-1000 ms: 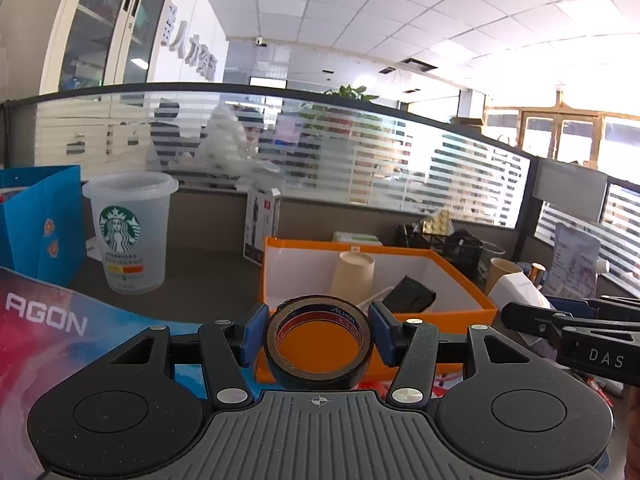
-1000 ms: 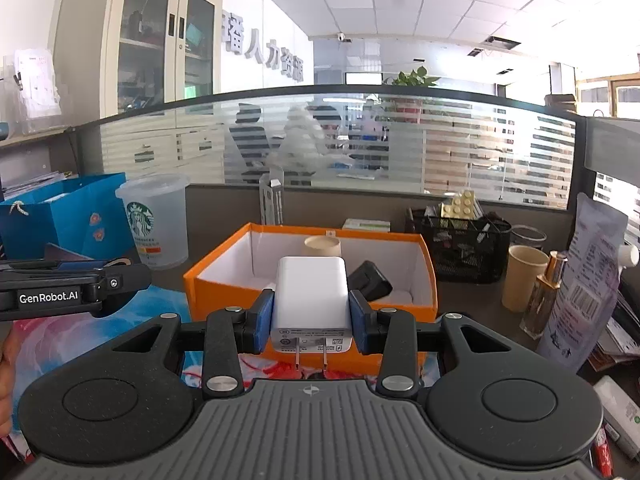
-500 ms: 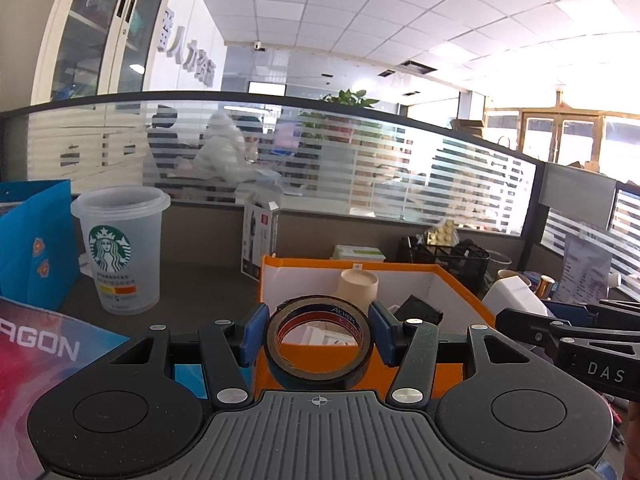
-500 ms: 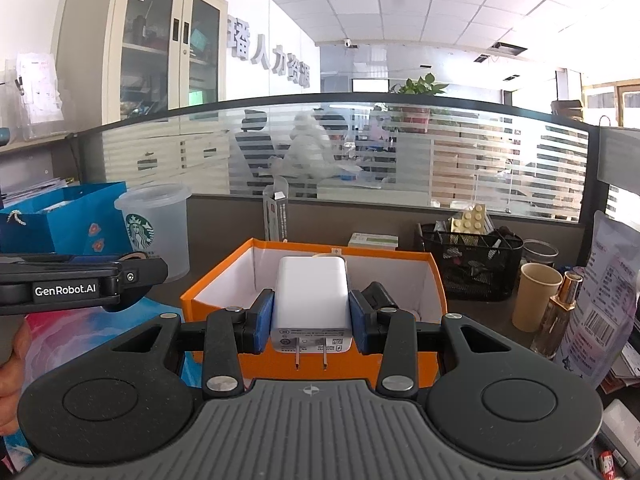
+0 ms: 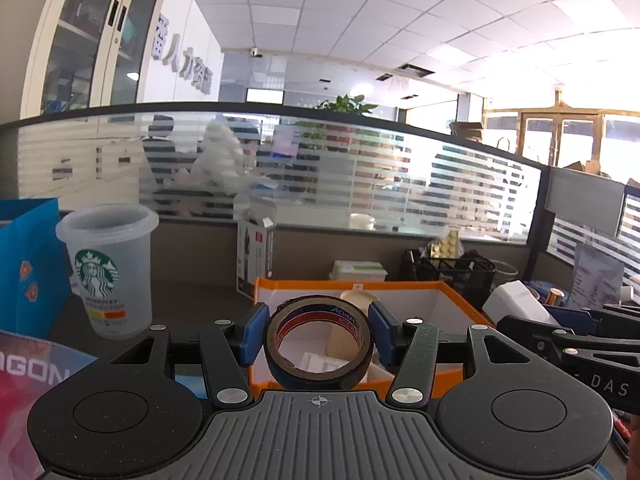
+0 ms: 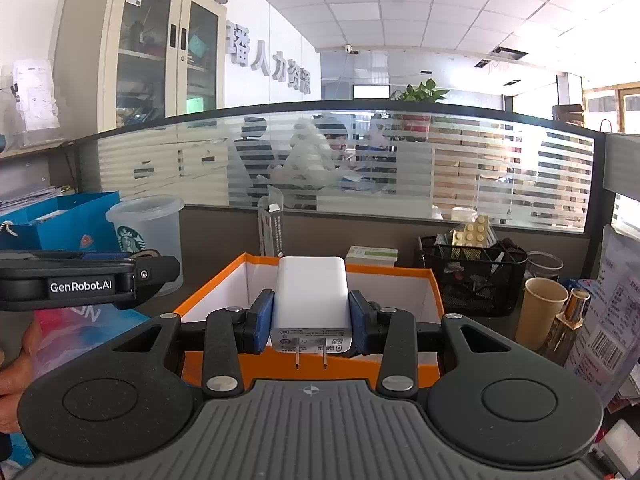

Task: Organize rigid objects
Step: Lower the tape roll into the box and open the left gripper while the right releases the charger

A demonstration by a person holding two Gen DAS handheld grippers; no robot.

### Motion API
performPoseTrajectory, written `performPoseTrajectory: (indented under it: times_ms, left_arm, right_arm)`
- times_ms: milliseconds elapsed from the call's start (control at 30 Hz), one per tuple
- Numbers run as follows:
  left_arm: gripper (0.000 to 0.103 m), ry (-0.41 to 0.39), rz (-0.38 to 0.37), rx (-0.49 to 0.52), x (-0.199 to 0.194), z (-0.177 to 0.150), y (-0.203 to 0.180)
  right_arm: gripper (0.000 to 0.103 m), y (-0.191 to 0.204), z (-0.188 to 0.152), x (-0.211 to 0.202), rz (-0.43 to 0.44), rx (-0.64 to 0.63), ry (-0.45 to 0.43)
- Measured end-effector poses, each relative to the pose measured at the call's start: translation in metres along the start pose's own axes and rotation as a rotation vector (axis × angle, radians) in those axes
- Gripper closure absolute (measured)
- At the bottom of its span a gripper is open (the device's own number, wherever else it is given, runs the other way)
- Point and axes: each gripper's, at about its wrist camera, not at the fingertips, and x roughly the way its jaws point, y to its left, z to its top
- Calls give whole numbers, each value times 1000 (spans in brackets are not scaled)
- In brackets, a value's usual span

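Note:
My left gripper [image 5: 319, 332] is shut on a black tape roll [image 5: 280, 354], held upright between its blue pads. Just behind it lies the orange box [image 5: 460, 304] with white inner walls; a paper cup [image 5: 354, 298] lies inside. My right gripper [image 6: 310, 320] is shut on a white plug charger [image 6: 310, 296], prongs pointing back at the camera. It hangs over the near rim of the orange box [image 6: 208, 298]. In the left wrist view the charger [image 5: 516, 300] shows at the right. In the right wrist view the left gripper's body [image 6: 92, 280] shows at the left.
A Starbucks cup [image 5: 110, 268] and a blue bag [image 5: 24, 264] stand left of the box. Behind it is a small white carton [image 5: 256, 256]. To its right are a black mesh basket [image 6: 472, 276], a paper cup [image 6: 540, 308], a gold bottle [image 6: 568, 324] and a printed packet [image 6: 612, 312].
Both grippers have moved forward toward the orange box and risen slightly, so the box sits closer and lower in both views. Both grips are unchanged.

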Motion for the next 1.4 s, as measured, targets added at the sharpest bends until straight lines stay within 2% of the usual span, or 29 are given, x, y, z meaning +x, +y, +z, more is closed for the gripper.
performPoseTrajectory:
  times_ms: [700,1400]
  left_arm:
    - [50,40,18,30,54,5,-5]
    - [50,127,38,53,114,0,-6]
  right_arm:
    - [67,-10,10,45,2,0,11]
    - [67,-27,10,98,-16,-2,86]
